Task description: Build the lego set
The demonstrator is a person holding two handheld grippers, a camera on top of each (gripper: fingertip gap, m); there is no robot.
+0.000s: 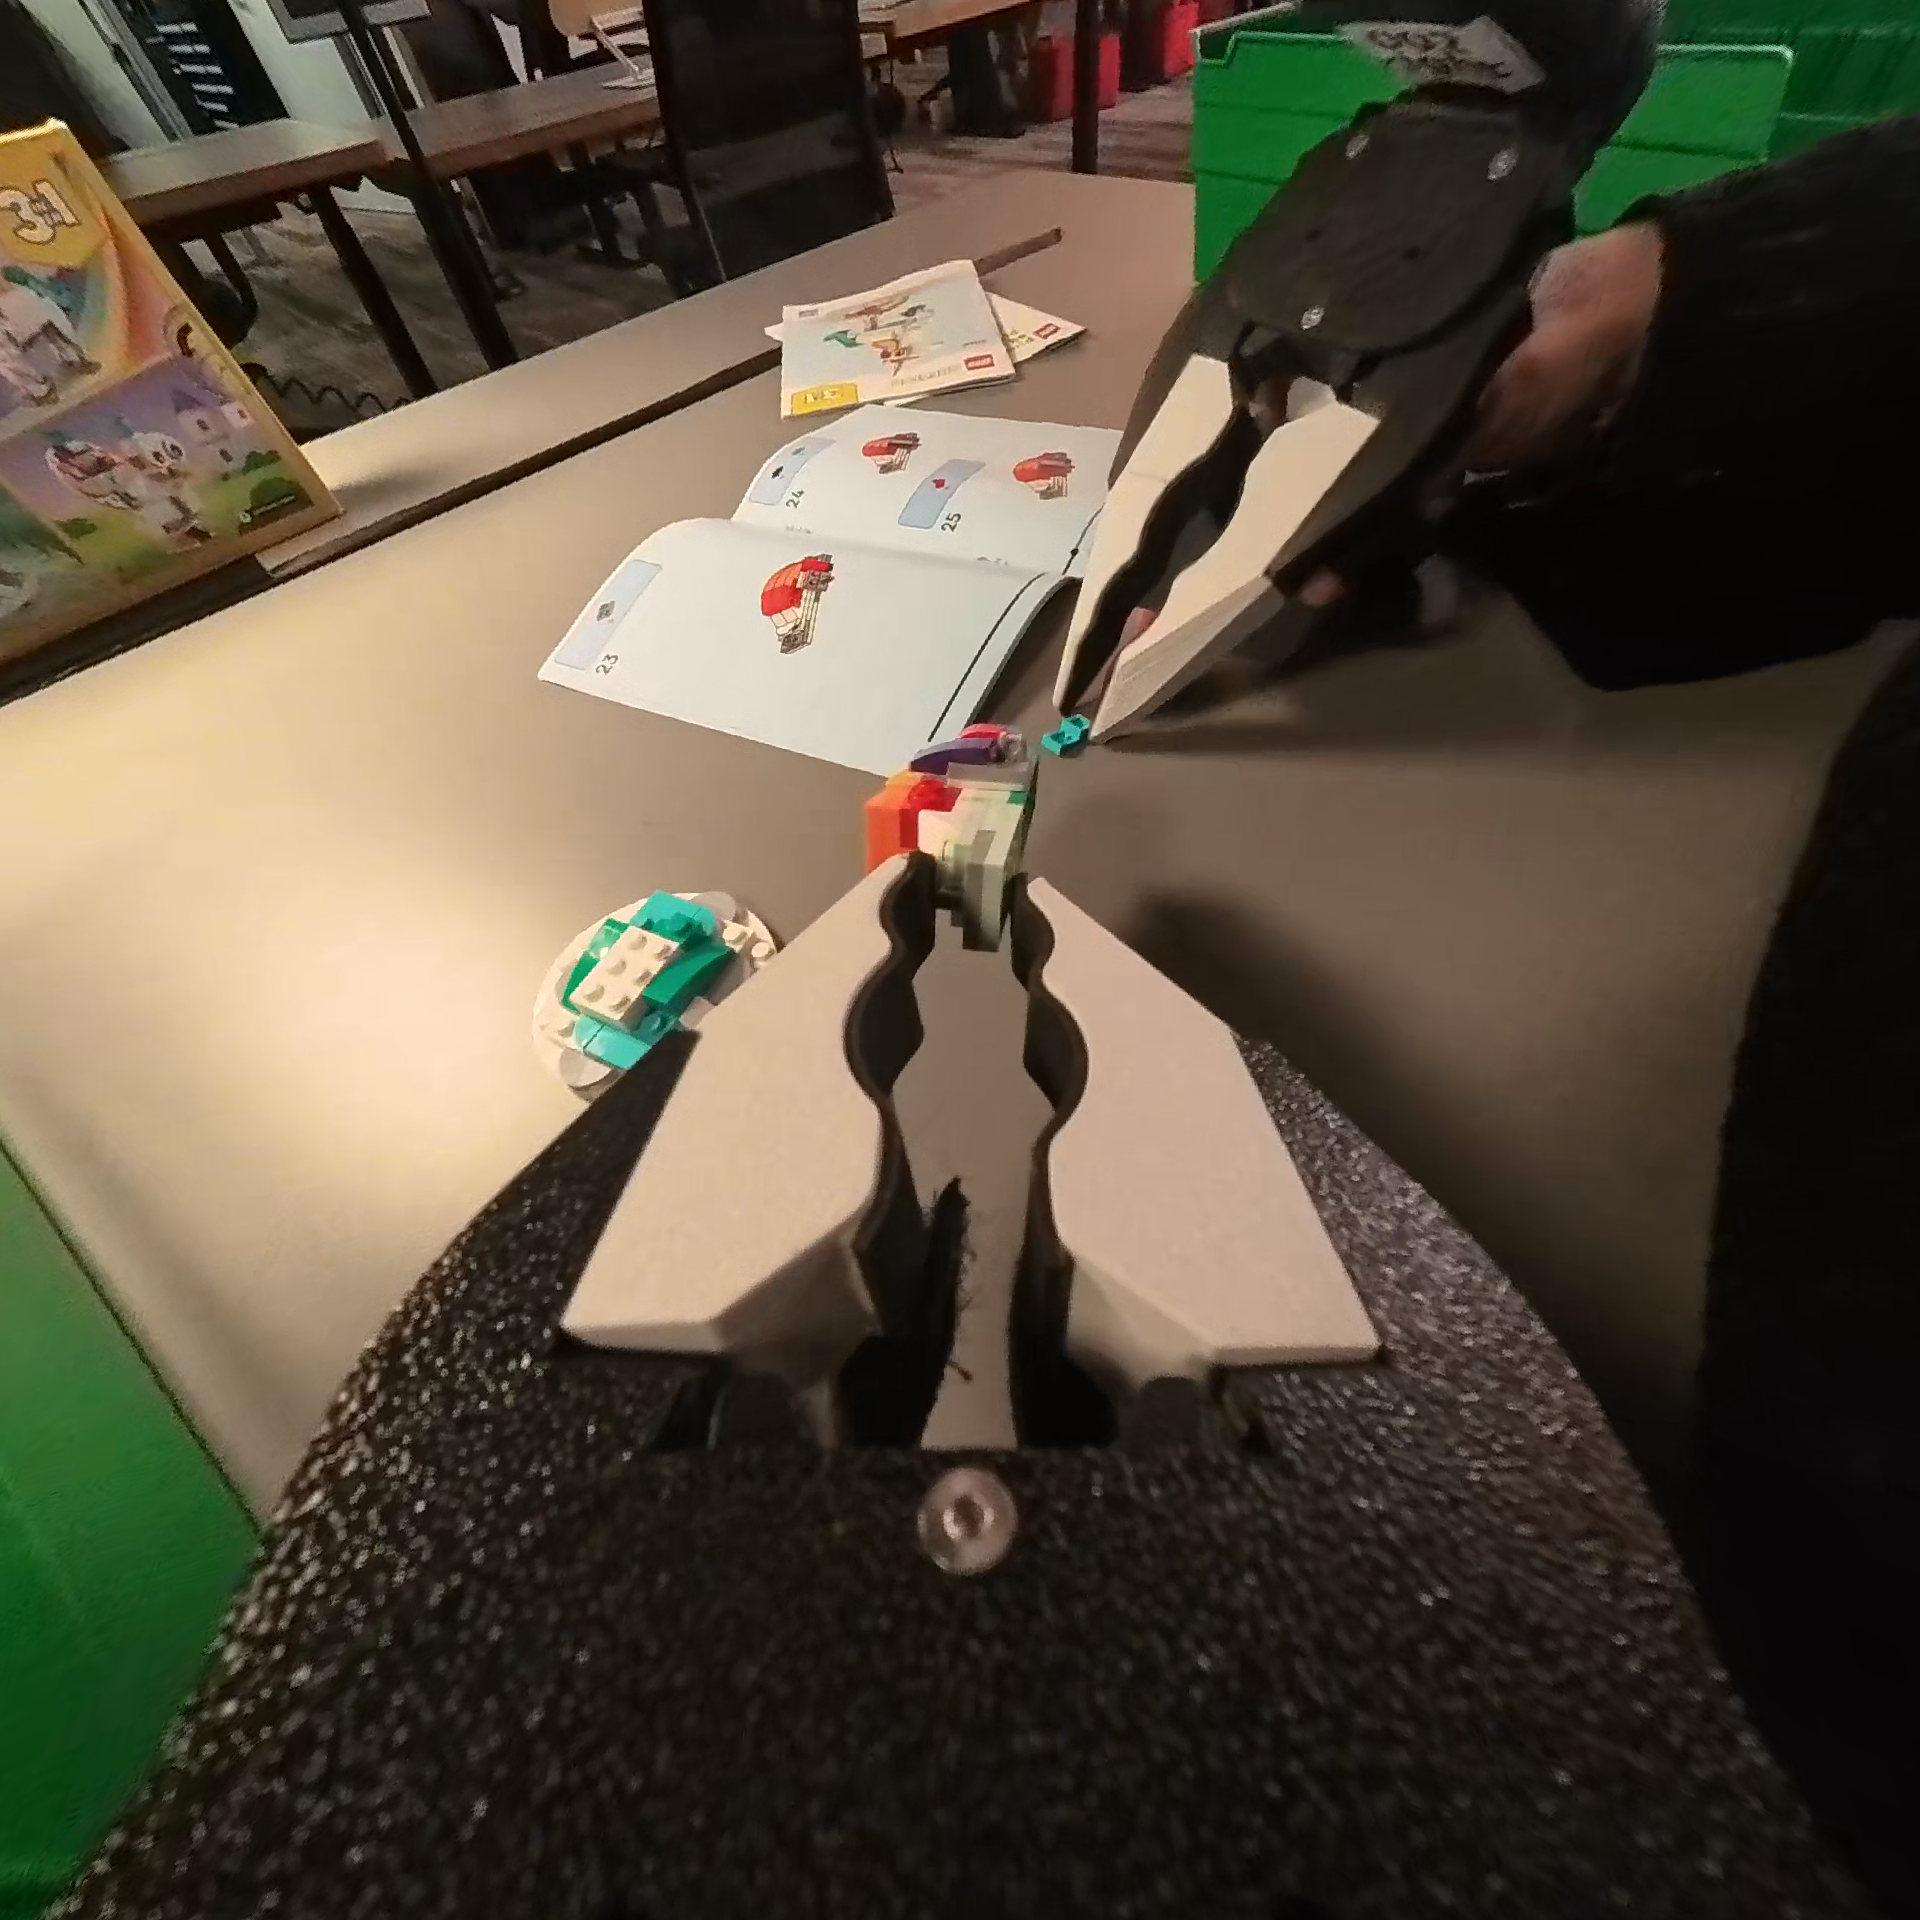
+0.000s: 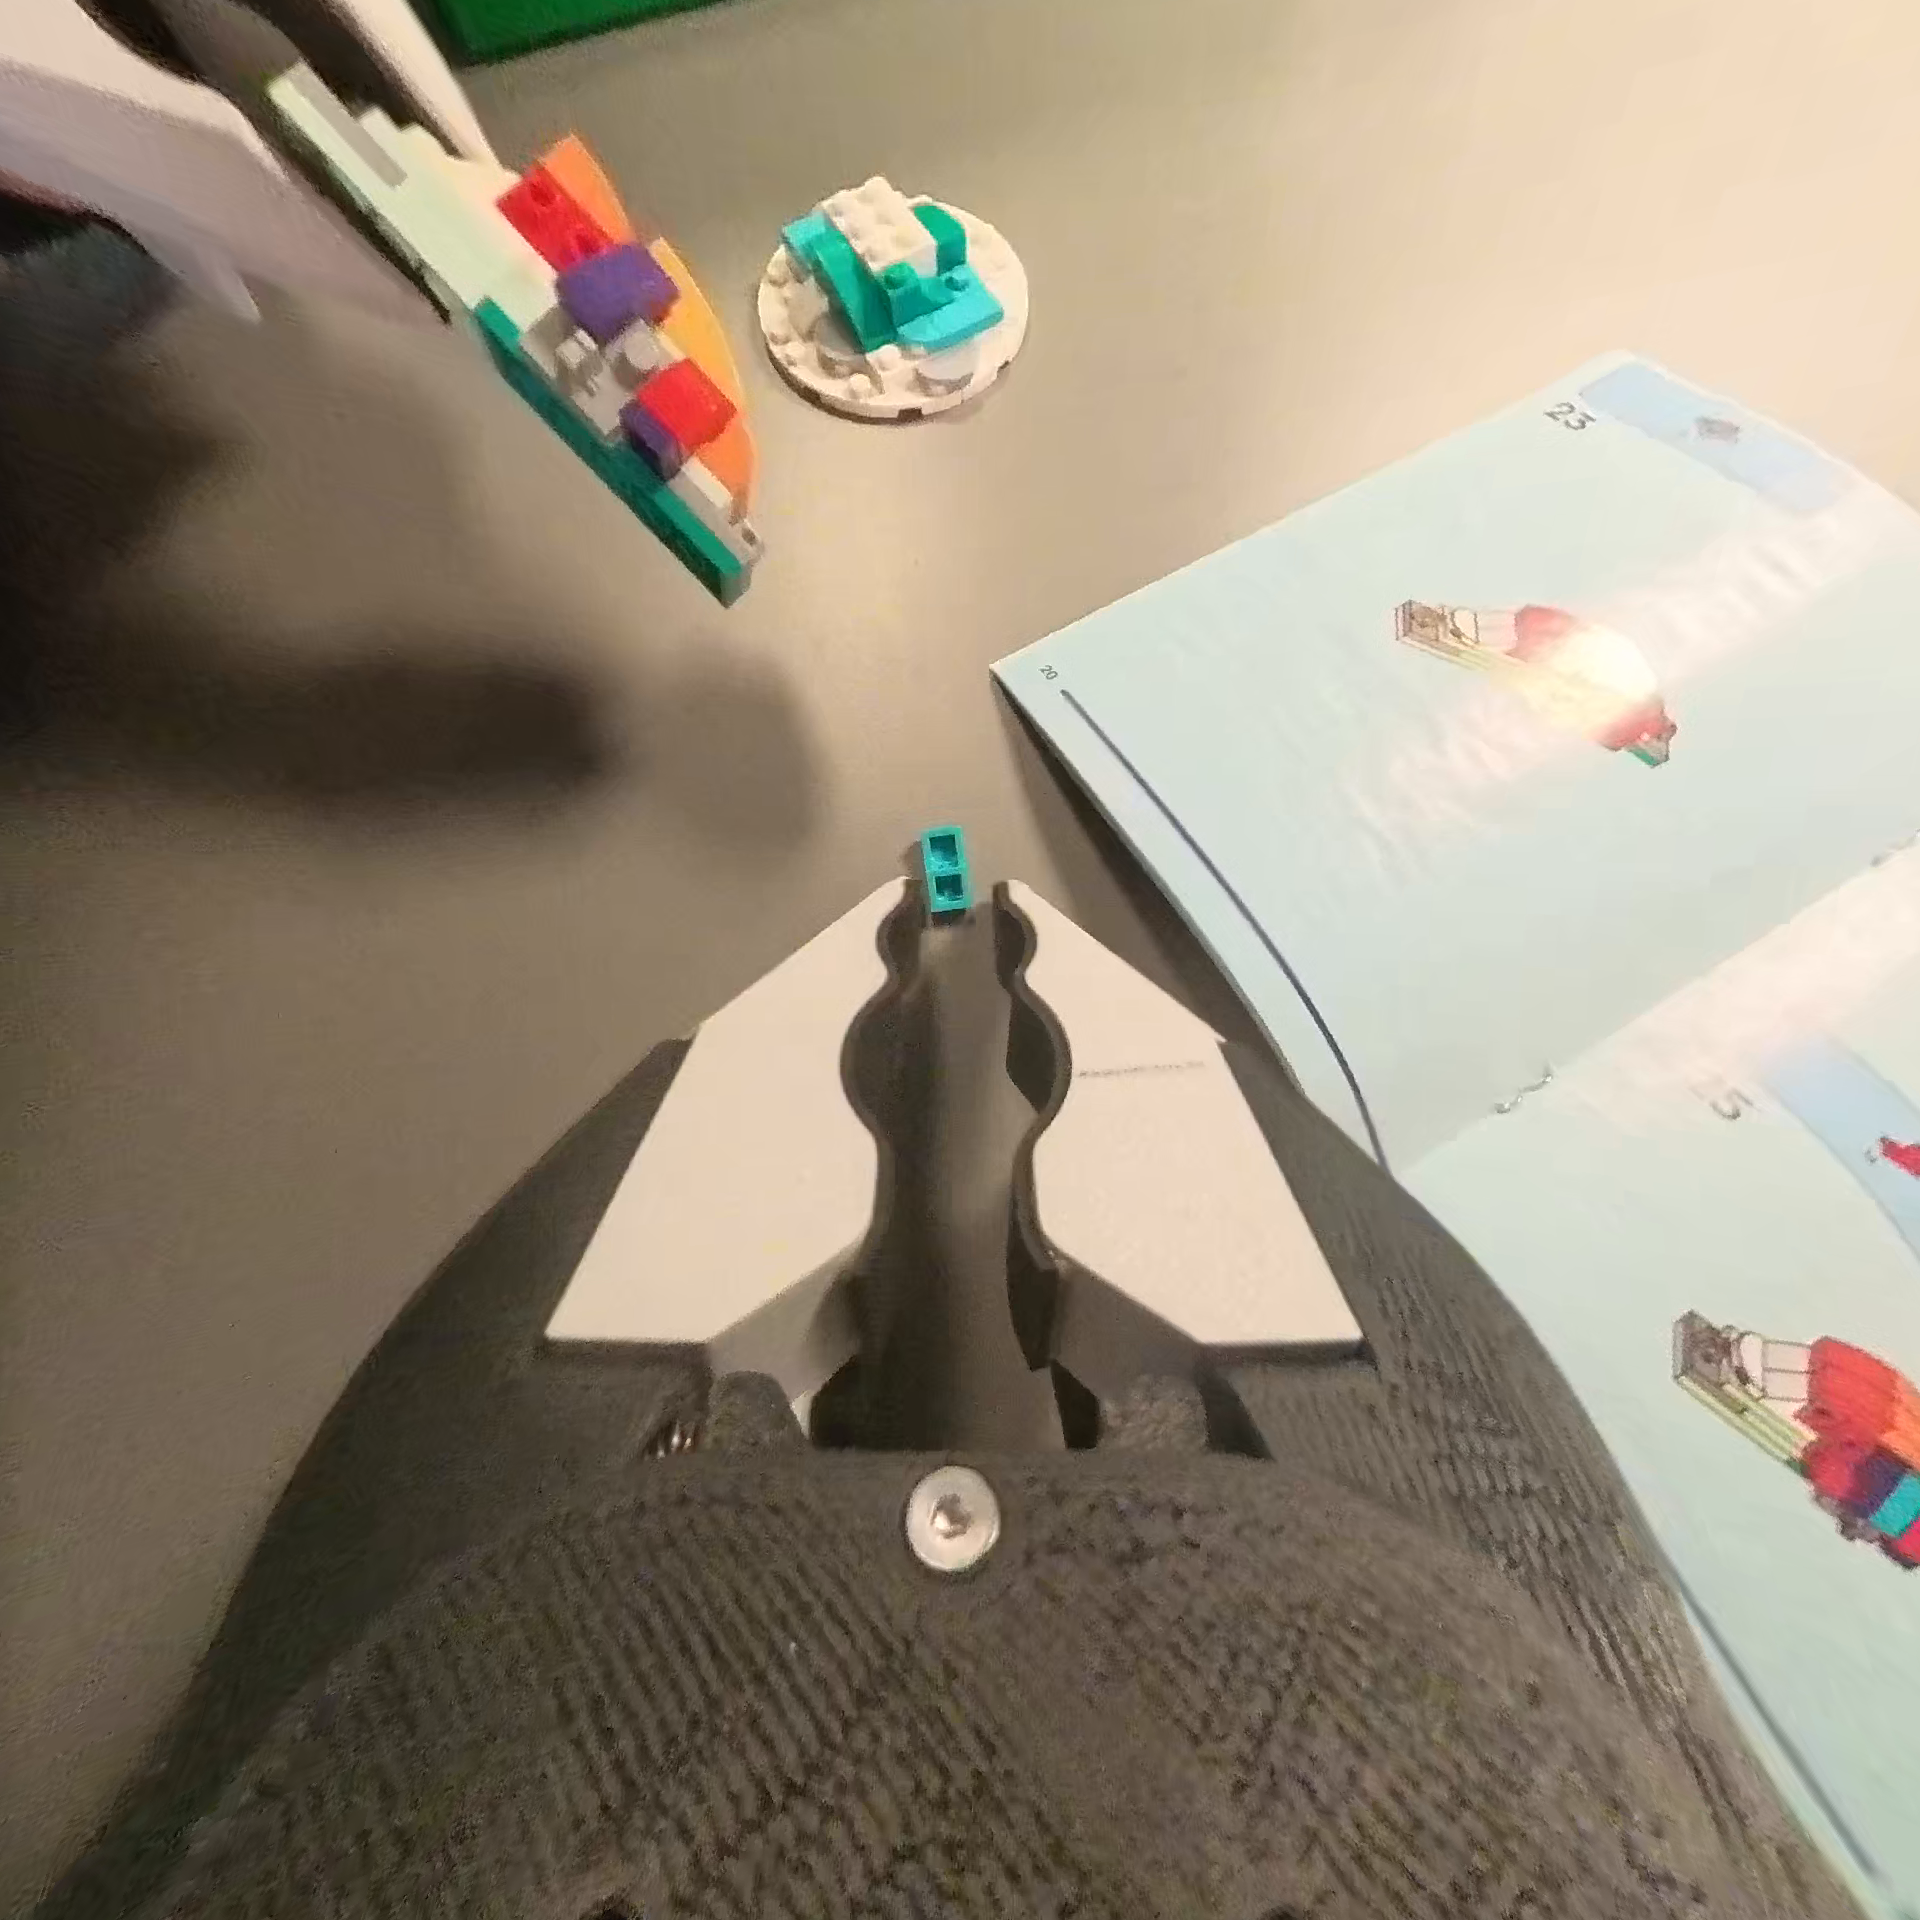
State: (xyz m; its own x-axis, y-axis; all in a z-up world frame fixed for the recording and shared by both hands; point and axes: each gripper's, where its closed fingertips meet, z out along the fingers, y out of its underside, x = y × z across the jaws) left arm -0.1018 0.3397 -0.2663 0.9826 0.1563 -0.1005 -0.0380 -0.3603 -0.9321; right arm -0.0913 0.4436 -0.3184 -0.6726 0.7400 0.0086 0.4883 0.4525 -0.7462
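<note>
My left gripper [image 1: 971, 902] is shut on a multicoloured lego model [image 1: 961, 821] of white, orange, red, purple and teal bricks and holds it above the table. The model also shows in the right wrist view [image 2: 613, 343], tilted, at the upper left. My right gripper [image 2: 945, 902] is shut on a small teal brick [image 2: 943, 873], gripped at its fingertips. In the left wrist view the right gripper [image 1: 1081, 722] hangs just past the model with the teal brick [image 1: 1065, 736] close to the model's far end, a small gap between them.
A round white base with teal and white bricks [image 1: 644, 987] lies on the grey table [image 1: 312, 831], also in the right wrist view [image 2: 894, 301]. An open instruction booklet [image 1: 831, 613] lies beyond, more booklets [image 1: 894, 338] farther back. A lego box [image 1: 114, 416] stands left. Green bins [image 1: 1683, 104] stand behind.
</note>
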